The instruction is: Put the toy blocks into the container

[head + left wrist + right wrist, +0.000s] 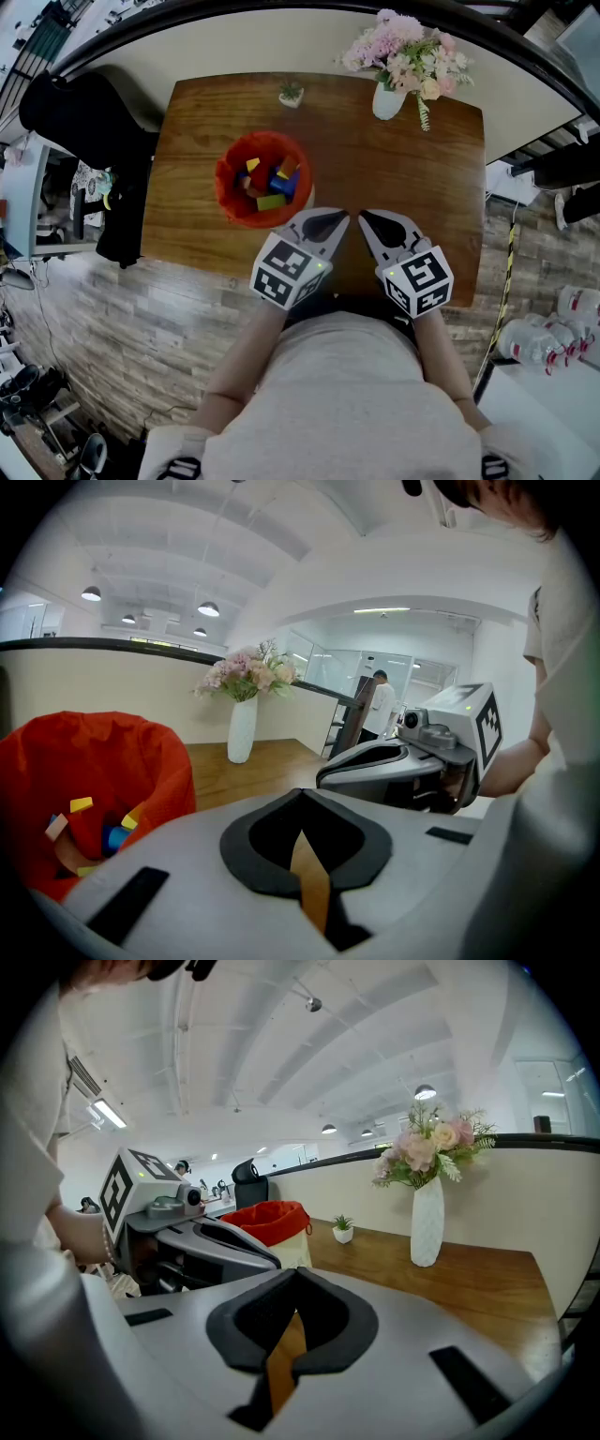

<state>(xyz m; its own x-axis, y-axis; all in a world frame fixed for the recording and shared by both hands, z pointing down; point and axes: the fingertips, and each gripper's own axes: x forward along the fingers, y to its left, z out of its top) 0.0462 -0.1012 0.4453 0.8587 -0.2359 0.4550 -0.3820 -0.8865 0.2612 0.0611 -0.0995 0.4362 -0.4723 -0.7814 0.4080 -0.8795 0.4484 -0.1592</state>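
Observation:
The red container [231,194] stands on the wooden table [412,178], left of the middle, with several coloured toy blocks [271,184] inside it. I see no loose blocks on the table. My left gripper [345,217] hovers just right of the container's near side, jaws shut with nothing between them. My right gripper [364,217] is beside it, tips nearly meeting the left's, also shut and empty. In the left gripper view the container [103,757] fills the left side, with blocks [82,804] showing inside. The right gripper view shows the container [267,1221] beyond the left gripper [270,1260].
A white vase of pink flowers [389,98] stands at the table's far right. A small potted plant [292,94] sits at the far edge behind the container. A black chair with dark cloth [89,131] stands off the table's left side. The person's body is against the near edge.

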